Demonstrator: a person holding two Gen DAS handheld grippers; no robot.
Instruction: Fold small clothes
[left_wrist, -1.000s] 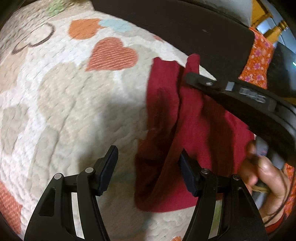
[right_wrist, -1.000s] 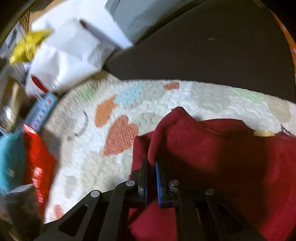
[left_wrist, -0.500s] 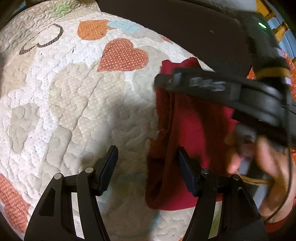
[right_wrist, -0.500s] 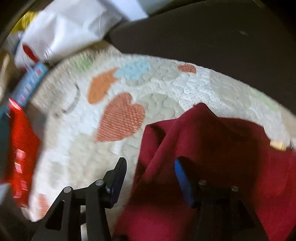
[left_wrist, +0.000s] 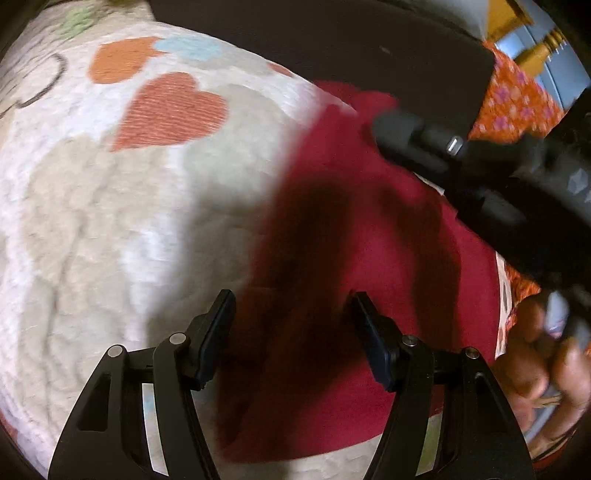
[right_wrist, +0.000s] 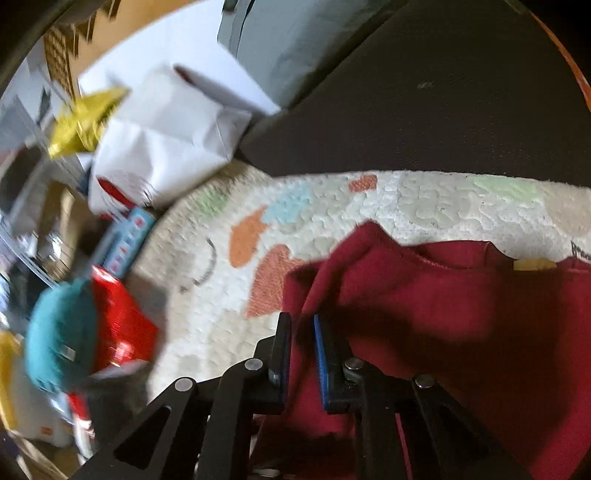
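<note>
A dark red garment (left_wrist: 369, 240) lies bunched on a quilt with heart patterns (left_wrist: 110, 221). My left gripper (left_wrist: 291, 314) hovers open over the garment's left edge, and cloth shows below the gap between its fingers. In the right wrist view my right gripper (right_wrist: 301, 332) is closing its jaws, and a raised fold of the red garment (right_wrist: 461, 314) is pinched between the pads. The right gripper's black body (left_wrist: 517, 184) crosses the upper right of the left wrist view, held by a hand (left_wrist: 546, 350).
A dark flat surface (right_wrist: 443, 110) borders the quilt (right_wrist: 424, 206) at the back. Left of the quilt lie a white paper bag (right_wrist: 166, 140), a yellow packet (right_wrist: 81, 125), a red item (right_wrist: 118, 325) and a teal one (right_wrist: 59, 332). Orange floral cloth (left_wrist: 517, 99) lies at the right.
The right gripper let go of the fold, opened wide, then closed on a fold of the garment again. The left gripper shifted right, over the garment's edge.
</note>
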